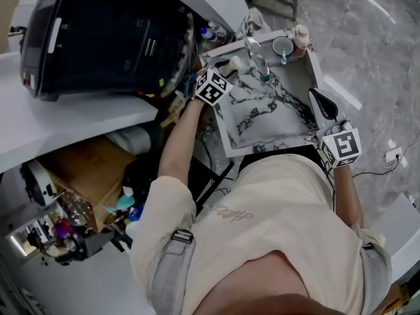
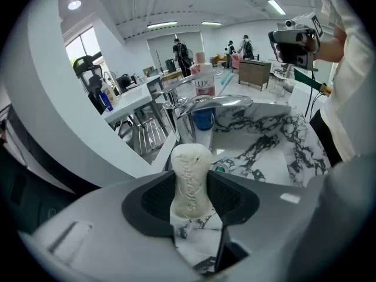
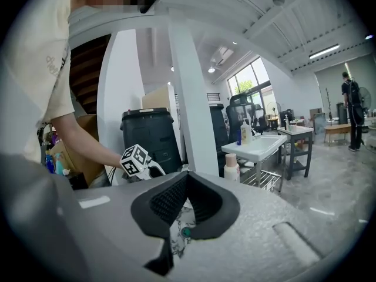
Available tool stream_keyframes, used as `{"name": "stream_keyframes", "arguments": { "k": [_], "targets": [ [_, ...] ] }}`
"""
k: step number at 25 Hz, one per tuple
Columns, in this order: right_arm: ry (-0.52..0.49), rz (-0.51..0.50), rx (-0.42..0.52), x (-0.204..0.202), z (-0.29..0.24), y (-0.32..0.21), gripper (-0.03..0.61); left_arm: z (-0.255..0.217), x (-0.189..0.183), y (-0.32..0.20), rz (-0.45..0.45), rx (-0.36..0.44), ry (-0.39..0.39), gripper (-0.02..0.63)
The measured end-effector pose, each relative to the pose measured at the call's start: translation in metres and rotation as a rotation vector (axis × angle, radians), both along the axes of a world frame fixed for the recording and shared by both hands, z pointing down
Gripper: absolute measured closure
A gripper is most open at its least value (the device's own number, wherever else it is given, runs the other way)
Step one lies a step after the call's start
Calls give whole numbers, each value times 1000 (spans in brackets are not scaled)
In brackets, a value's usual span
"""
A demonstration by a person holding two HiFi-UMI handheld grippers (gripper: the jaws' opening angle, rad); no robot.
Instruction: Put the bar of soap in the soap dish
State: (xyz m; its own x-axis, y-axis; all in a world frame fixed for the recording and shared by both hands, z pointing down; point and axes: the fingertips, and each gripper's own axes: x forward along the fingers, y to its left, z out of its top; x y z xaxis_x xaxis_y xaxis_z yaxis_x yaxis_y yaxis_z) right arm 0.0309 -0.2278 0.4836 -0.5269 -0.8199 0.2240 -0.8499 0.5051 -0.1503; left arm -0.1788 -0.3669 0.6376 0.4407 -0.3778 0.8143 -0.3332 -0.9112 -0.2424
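A cream bar of soap (image 2: 190,181) stands on end between the pads of my left gripper (image 2: 191,184), which is shut on it. In the head view that gripper (image 1: 230,65) holds the soap (image 1: 236,63) over the back left corner of the marble sink (image 1: 262,113), near the chrome faucet (image 1: 256,52). My right gripper (image 1: 319,98) hovers at the sink's right rim. Its pads (image 3: 167,198) meet with nothing between them. I cannot make out a soap dish in any view.
A cup (image 1: 283,46) and a pink-capped bottle (image 1: 302,35) stand at the sink's back edge. The faucet (image 2: 214,103) and a blue cup (image 2: 203,119) lie ahead of the soap. A big black bin (image 1: 105,38) sits on the white counter to the left.
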Motion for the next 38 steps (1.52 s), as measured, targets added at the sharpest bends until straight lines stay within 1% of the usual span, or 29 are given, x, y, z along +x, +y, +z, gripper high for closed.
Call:
{"name": "stream_keyframes", "arguments": {
  "k": [8,17,22,24,30,33,36,38],
  "targets": [
    [15,34,-32,4,2,-5,578,29,3,-24,72,-45,-91,420],
    [27,68,-51,12,6,-7,578,53,9,-26,162,-89,-161,420],
    [23,84,-49,15,7,-6,578,65,8,-28,166,-109,-208,420],
    [21,84,-47,16,7,-7,578,73,2,-28,159,-131,-237,420],
    [23,90,-48,19,6,-10,578,71,10,-33,156,-137,-229,419],
    [26,90,-45,21,5,-10,578,79,5,-35,145,-142,-258,419],
    [23,93,-44,24,5,-8,578,75,13,-36,167,-113,-249,420],
    [22,93,-43,26,4,-8,578,73,14,-37,166,-101,-254,420]
  ]
}}
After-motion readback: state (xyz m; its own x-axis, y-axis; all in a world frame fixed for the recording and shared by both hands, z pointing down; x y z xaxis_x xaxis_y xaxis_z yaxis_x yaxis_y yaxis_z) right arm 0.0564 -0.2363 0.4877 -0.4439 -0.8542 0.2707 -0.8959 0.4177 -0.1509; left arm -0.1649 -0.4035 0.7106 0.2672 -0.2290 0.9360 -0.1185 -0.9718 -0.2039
